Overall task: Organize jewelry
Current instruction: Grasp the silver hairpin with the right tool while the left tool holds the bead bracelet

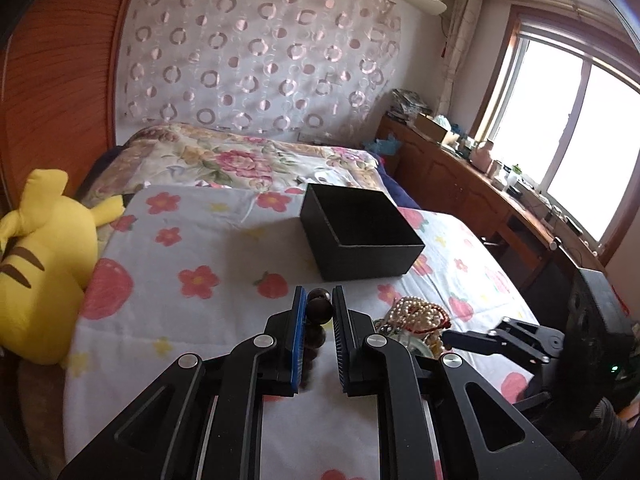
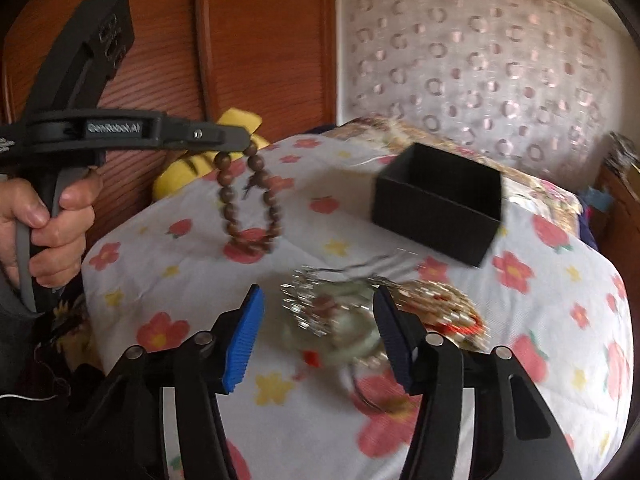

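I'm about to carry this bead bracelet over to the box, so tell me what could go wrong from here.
1. The left gripper pinches the wooden bead bracelet by only a bead or two at its top; round beads could slip out mid-carry.
2. The loop hangs low, so it may catch the black box wall unless lifted over the rim.
3. The right gripper, jaws open, hovers over the tangled jewelry pile; closing there could drag several pieces together.

Left gripper (image 1: 319,300) pinching a dark brown wooden bead bracelet (image 1: 319,310) between blue-padded jaws, above a flower-printed white bedsheet (image 1: 180,248). Open black rectangular cardboard box (image 1: 360,236) farther off, slightly right. Tangled pile of cream pearl and red bead jewelry (image 1: 416,314) just right, near the right gripper (image 1: 448,338). Yellow plush toy (image 1: 36,264) at left.
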`<state>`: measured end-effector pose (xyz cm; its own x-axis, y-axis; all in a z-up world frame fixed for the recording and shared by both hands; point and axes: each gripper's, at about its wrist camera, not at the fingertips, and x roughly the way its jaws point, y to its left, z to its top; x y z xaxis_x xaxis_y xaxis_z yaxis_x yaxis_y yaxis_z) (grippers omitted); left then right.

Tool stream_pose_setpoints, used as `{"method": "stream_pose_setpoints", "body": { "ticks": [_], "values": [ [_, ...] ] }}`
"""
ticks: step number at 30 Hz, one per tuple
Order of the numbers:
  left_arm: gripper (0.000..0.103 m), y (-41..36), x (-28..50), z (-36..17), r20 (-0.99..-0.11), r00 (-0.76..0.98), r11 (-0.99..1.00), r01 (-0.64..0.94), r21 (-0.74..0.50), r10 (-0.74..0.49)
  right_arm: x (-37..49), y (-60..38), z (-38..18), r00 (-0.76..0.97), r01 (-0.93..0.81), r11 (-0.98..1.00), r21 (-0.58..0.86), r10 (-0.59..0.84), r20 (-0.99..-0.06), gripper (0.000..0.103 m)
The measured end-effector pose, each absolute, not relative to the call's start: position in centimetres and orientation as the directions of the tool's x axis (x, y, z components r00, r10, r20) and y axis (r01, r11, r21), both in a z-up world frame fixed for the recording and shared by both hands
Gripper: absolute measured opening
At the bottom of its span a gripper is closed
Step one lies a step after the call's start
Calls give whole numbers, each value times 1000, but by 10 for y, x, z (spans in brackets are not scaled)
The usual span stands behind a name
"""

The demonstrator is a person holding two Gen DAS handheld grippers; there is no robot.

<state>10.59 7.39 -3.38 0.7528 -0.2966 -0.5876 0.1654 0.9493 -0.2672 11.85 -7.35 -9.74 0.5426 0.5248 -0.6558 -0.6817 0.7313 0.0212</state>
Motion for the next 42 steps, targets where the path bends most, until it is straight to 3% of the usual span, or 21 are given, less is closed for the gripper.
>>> {"method": "stream_pose_setpoints", "body": {
  "ticks": [11, 21, 26, 28, 30, 42],
  "values": [
    [12, 102, 91, -50, -588, 760, 949, 119, -291, -275, 135, -27, -118, 498, -713, 697, -79, 423, -757, 57],
    [12, 110, 86, -57, -586, 760, 946, 116, -304, -281, 136, -21, -129, 604, -680, 674, -289, 292, -741, 42],
    [12, 109, 84, -58, -586, 759, 946, 119, -302, -283, 134, -27, -125, 612, -672, 685, -281, 301, -731, 37],
    [12, 106, 82, -59, -588, 758, 947, 123, -298, -283, 137, -28, -122, 612, -673, 690, -268, 316, -725, 23],
    [12, 103, 81, -59, -588, 757, 947, 127, -294, -284, 136, -31, -114, 620, -667, 700, -254, 333, -710, 18],
    [12, 87, 89, -41, -573, 764, 948, 157, -279, -295, 143, -57, -81, 600, -672, 730, -126, 437, -670, 16]
  ]
}}
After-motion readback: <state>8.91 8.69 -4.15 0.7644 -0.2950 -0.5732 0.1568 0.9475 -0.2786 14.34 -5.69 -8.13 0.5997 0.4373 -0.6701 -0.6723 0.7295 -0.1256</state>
